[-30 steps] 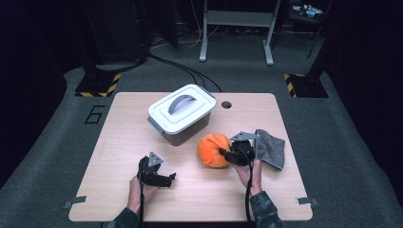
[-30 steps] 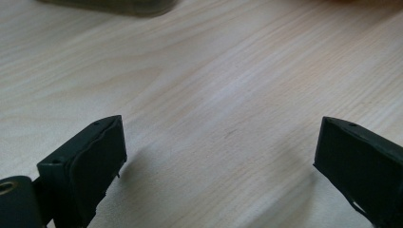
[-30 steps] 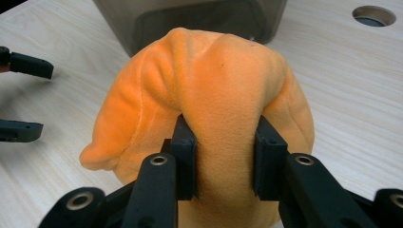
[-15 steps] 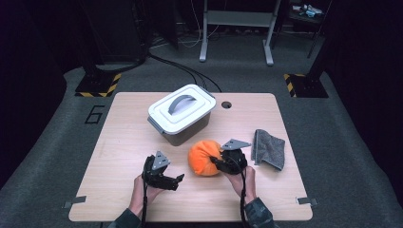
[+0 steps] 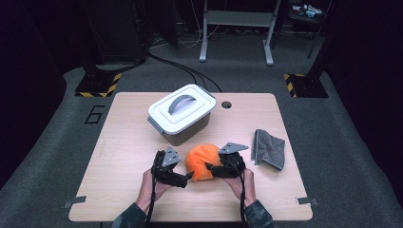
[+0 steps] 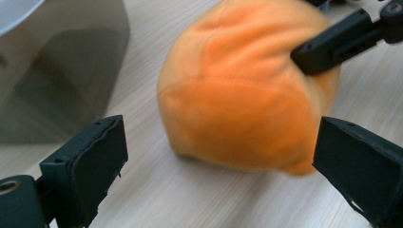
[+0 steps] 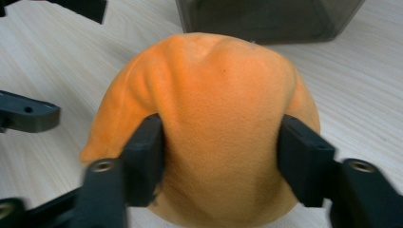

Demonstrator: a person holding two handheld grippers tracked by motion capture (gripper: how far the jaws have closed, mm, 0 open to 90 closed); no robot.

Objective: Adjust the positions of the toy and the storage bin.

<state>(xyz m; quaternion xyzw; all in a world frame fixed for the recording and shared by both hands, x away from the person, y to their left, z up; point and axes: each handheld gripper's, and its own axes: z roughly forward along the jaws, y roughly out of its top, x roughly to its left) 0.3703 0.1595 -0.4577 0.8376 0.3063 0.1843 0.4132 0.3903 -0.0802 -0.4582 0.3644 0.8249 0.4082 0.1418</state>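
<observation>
Pale wooden counter (image 5: pixel 123 142) near its front edge: the orange plush ball (image 5: pixel 202 162) is being bracketed by the right gripper (image 7: pixel 218 156), fingers just opened yet indenting it, and the left gripper (image 6: pixel 214 161), spread wide. It risks being nudged toward the lidded bin (image 5: pixel 180 114).

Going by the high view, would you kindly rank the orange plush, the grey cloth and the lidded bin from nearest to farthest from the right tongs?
1. Orange plush: between the right tongs, toward the left.
2. Grey cloth: just to their right.
3. Lidded bin: farther back on the table.
</observation>
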